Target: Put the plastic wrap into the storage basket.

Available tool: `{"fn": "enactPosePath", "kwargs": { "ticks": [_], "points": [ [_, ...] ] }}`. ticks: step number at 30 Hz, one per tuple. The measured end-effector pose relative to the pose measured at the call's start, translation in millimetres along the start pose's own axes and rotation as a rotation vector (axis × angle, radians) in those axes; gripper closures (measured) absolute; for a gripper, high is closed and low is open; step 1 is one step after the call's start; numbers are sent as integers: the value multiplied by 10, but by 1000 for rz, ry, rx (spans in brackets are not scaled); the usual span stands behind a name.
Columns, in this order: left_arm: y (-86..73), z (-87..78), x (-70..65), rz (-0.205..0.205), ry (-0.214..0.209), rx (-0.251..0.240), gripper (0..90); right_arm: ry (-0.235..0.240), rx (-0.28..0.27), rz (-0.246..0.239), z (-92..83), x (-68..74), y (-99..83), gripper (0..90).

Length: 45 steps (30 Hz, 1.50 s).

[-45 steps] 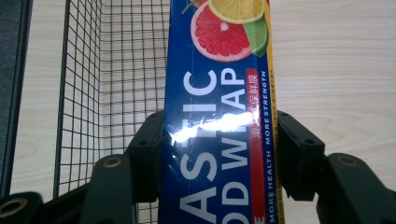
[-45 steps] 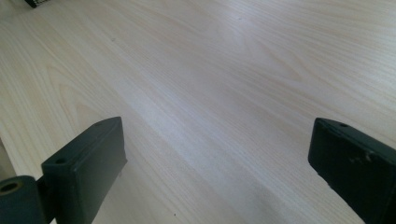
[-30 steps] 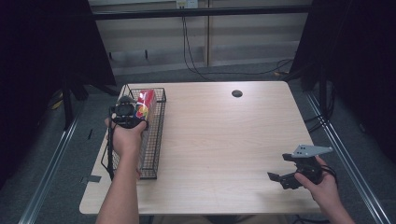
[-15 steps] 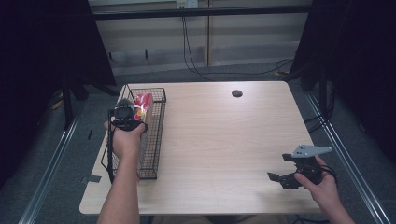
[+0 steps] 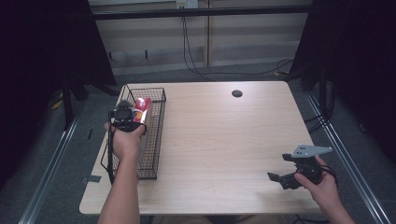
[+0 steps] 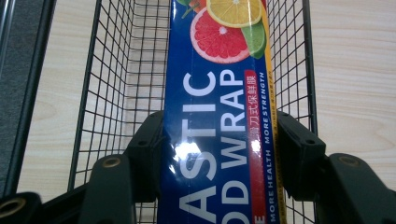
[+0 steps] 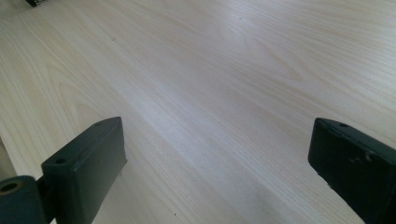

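Observation:
A long blue plastic food wrap box [image 6: 219, 116] with citrus pictures is clamped between the jaws of my left gripper [image 6: 219, 144]. In the high view the box [image 5: 142, 110] shows red and white, held over the far half of a black wire basket [image 5: 154, 140] at the table's left side, with the left gripper [image 5: 125, 114] above the basket. The basket's mesh [image 6: 116, 79] lies beneath and around the box. My right gripper [image 5: 282, 179] rests low near the table's front right corner, jaws wide apart over bare wood [image 7: 215, 93], nothing between them.
The light wooden table [image 5: 224, 140] has a round cable hole [image 5: 237, 93] near its far edge. Dark curtains flank both sides, and cables hang along the back wall. Grey floor and metal rails run beside the table.
The left gripper with the box has drifted slightly lower and nearer along the basket. The right gripper has stayed put.

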State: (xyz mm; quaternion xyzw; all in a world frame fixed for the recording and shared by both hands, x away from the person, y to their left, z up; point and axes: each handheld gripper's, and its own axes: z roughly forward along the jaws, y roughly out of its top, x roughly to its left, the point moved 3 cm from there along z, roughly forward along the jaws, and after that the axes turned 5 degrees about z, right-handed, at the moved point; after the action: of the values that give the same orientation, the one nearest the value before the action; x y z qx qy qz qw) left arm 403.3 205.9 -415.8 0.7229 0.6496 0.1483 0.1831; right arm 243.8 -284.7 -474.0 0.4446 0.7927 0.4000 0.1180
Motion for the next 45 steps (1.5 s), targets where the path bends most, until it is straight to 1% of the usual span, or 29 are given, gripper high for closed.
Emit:
{"fn": "enactPosePath", "kwargs": {
  "ticks": [12,16,19,23,24,27,31,33,36,39,40,45],
  "points": [
    [-9,48,16,-9,-6,26,424,0,4,-1,4,-3,-4,37],
    [-6,56,19,-2,0,33,423,0,4,-1,4,-3,-4,37],
    [-6,62,22,-9,-3,39,422,0,3,-2,9,-5,-6,37],
    [-1,71,34,-2,-3,48,421,0,4,0,10,-3,-6,37],
    [-1,73,30,-10,-5,51,421,0,4,-2,9,-5,-6,37],
    [2,83,25,-15,-5,52,420,1,5,0,11,-2,-7,37],
    [4,92,29,-5,-7,62,419,1,6,-2,14,0,-7,37],
    [5,96,33,-1,-1,66,418,2,6,-1,15,1,-7,37],
    [7,106,27,-5,-5,73,417,2,6,-1,15,3,-7,37],
    [8,117,15,-6,-1,80,416,2,6,-2,14,2,-7,37],
    [9,121,18,3,-2,81,415,2,6,-2,13,0,-7,37],
    [9,127,15,5,-3,91,415,3,5,-1,11,-1,-9,37]
  ]
}}
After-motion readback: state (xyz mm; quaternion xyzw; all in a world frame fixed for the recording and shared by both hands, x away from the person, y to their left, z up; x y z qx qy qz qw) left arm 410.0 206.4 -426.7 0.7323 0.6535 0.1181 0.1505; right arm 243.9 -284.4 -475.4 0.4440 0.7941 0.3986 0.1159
